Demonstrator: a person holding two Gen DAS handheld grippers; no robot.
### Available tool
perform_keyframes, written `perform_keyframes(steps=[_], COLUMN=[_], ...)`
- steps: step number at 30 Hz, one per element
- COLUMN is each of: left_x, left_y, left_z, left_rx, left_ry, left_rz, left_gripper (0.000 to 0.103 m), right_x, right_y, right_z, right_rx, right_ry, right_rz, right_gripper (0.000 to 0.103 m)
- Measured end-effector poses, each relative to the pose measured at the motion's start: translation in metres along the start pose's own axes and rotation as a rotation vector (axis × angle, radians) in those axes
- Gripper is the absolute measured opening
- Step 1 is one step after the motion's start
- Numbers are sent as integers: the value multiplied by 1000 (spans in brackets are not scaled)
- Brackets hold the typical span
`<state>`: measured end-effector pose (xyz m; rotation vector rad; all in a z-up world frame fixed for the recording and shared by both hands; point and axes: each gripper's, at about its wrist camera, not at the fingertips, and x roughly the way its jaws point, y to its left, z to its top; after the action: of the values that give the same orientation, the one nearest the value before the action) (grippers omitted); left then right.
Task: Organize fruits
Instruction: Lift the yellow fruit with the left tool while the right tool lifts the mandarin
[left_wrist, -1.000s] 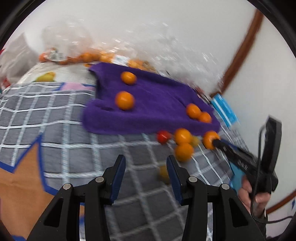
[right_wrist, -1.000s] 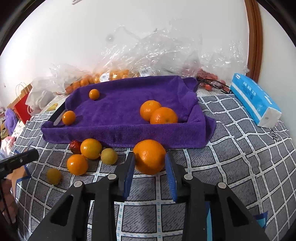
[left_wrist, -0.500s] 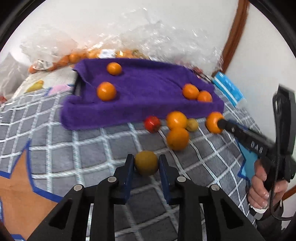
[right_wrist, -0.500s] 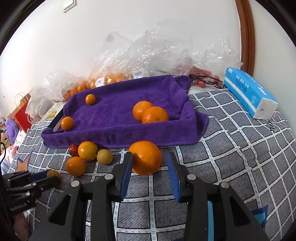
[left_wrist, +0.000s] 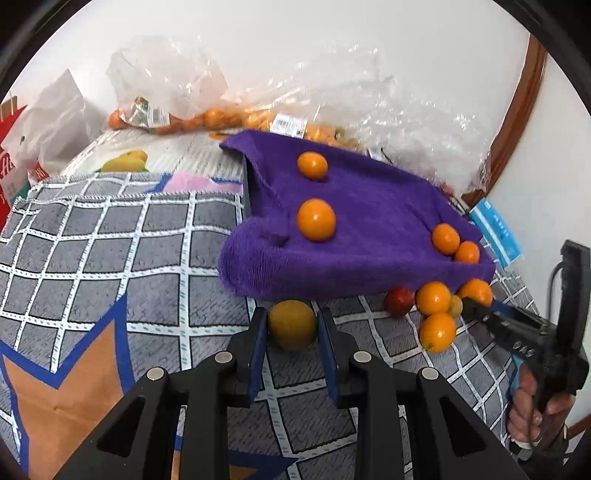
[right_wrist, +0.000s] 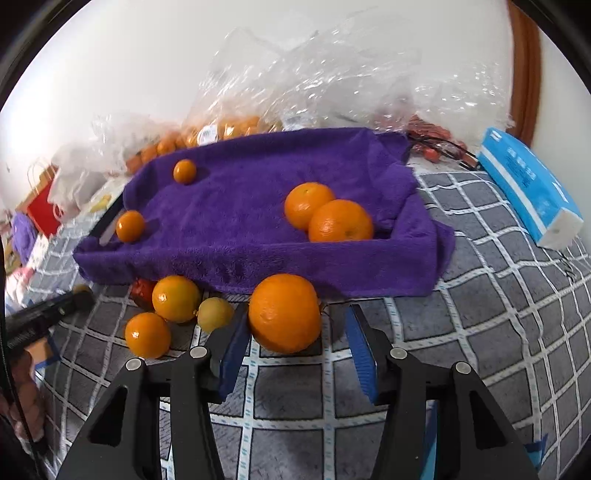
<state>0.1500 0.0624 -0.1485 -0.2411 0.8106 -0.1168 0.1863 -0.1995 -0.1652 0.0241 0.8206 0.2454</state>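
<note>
Jaws: left gripper (left_wrist: 291, 326) clamps yellowish fruit (left_wrist: 291, 329) | right gripper (right_wrist: 295, 332) opening, large orange (right_wrist: 284, 313) between | both angled downward | writing unreadable

Black claw (left_wrist: 291, 325) arms, blue pads, silver screws.

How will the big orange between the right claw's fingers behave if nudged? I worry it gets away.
The big orange is round and sits on the flat checked cloth, so it would probably roll. The right claw is opening and its right pad stands clear, so little seems to stop it. The towel edge behind might catch it.
</note>
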Motion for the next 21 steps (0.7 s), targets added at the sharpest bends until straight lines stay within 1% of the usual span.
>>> perform_keyframes(steps=[1,2,3,6,9,12,18,21], left_x=[1,3,4,4,5,6,6,3], left_y=[0,-1,-2,0,0,0,0,0], left_z=[-1,-2,-2,-2,-2,-1,-1,-2], left_rx=[-2,-4,-4,-17,-21,-15,-17,-13], left_ry=[6,17,19,18,20,22,17,2], left_rz=[2,2,5,8,12,17,10,6], left_gripper=[26,26,26,26,26,26,26,26], right_x=[2,3,4,2,-3,-5,-11,-14], right_y=[2,4,4,4,-3,-7,-6,-5], right_z=[0,0,0,-1,-1,0,0,-1], right_rx=[-10,-19,-23,-24,7,25,13,8], right_ry=[6,9,6,-8,-36,-42,-71,-83], right_rz=[-3,-4,-5,-4,12,25,39,40], right_gripper=[45,41,39,38,38,38,38,38])
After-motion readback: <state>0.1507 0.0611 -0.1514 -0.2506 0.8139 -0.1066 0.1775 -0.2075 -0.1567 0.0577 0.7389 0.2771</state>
